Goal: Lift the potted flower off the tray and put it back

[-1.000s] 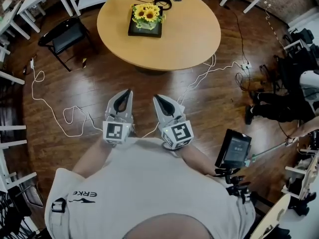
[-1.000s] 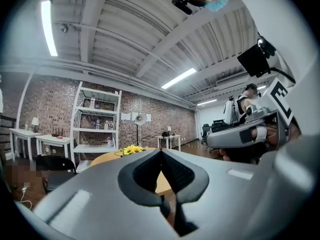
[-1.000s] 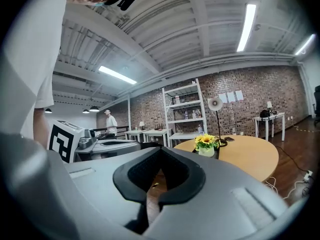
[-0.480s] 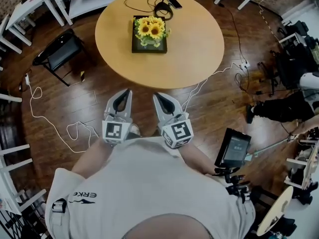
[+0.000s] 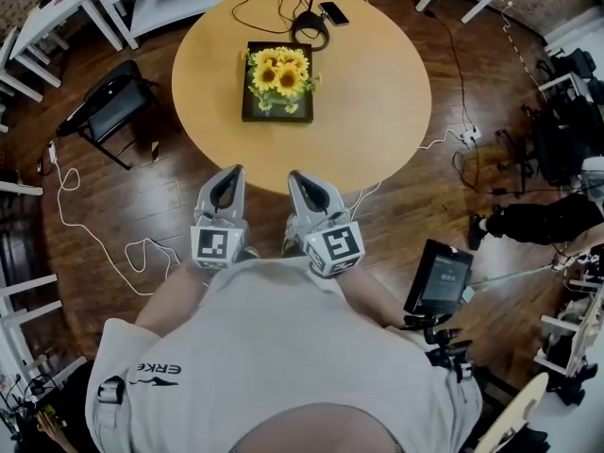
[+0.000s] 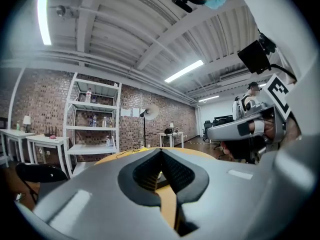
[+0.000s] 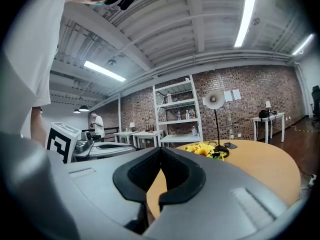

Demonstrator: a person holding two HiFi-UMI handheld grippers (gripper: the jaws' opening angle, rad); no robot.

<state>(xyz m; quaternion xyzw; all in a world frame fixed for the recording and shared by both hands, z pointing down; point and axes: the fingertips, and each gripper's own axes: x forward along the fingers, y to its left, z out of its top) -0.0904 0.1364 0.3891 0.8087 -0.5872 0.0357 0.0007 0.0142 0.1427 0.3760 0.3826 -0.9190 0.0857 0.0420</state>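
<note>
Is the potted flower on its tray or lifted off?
On the tray: the potted flower sits in it; left gripper and right gripper, both shut, hang short of the table.

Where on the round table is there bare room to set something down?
Bare: the right half of the table beside the tray, and the near strip before it. Crowded: the far edge, with lamp base, cable, phone.
</note>
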